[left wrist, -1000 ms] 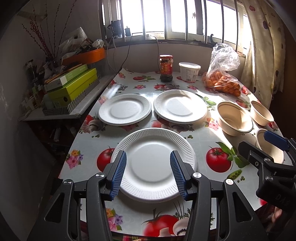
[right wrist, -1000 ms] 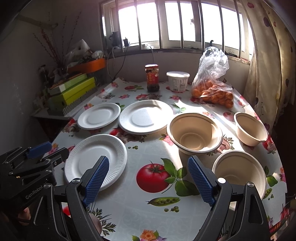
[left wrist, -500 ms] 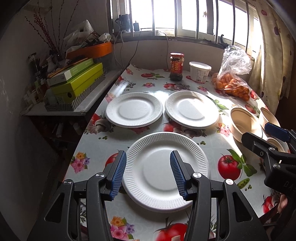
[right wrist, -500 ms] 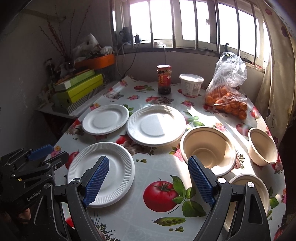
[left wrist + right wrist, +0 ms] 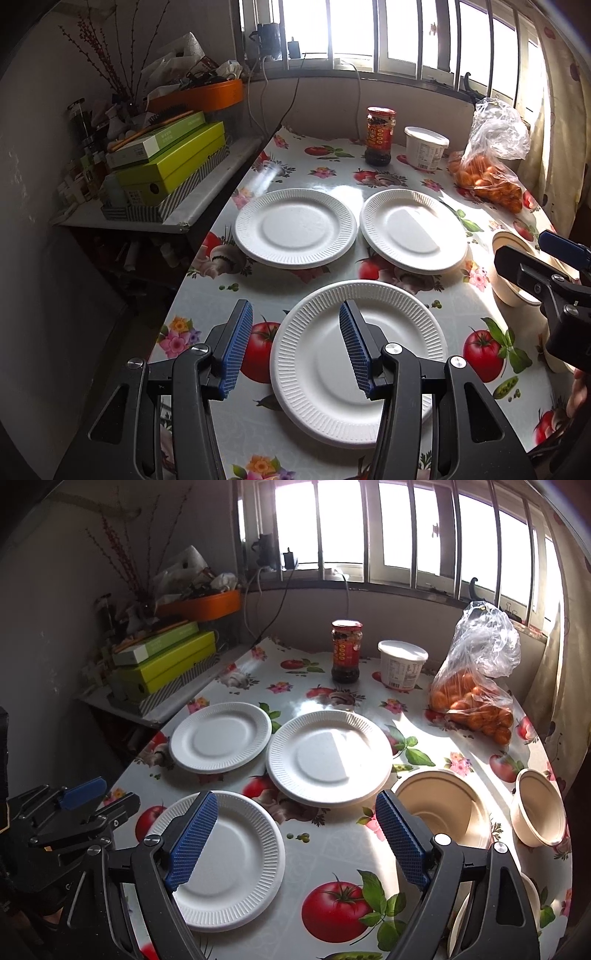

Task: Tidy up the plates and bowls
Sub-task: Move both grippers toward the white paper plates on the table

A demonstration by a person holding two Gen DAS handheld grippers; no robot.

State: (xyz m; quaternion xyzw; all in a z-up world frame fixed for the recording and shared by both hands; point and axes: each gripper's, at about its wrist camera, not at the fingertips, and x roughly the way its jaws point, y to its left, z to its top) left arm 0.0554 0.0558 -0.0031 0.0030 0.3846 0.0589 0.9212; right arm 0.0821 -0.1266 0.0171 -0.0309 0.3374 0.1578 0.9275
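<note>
Three white paper plates lie on the fruit-print tablecloth: a near plate (image 5: 391,369) (image 5: 236,864), a far left plate (image 5: 295,229) (image 5: 219,742) and a far right plate (image 5: 413,230) (image 5: 328,757). My left gripper (image 5: 295,314) is open above the near plate's left rim, holding nothing. My right gripper (image 5: 297,801) is open wide and empty above the cloth between the near plate and a large beige bowl (image 5: 443,808). A smaller bowl (image 5: 539,808) stands to its right. A third bowl (image 5: 458,923) is mostly hidden behind the right finger.
At the back stand a dark sauce jar (image 5: 345,651), a white tub (image 5: 402,662) and a bag of oranges (image 5: 476,698). A side shelf with green boxes (image 5: 166,166) adjoins the table's left edge. A curtain hangs at the right.
Both grippers have drifted to the left across the table, so plates and bowls sit further right in each view. Neither gripper's opening has changed.
</note>
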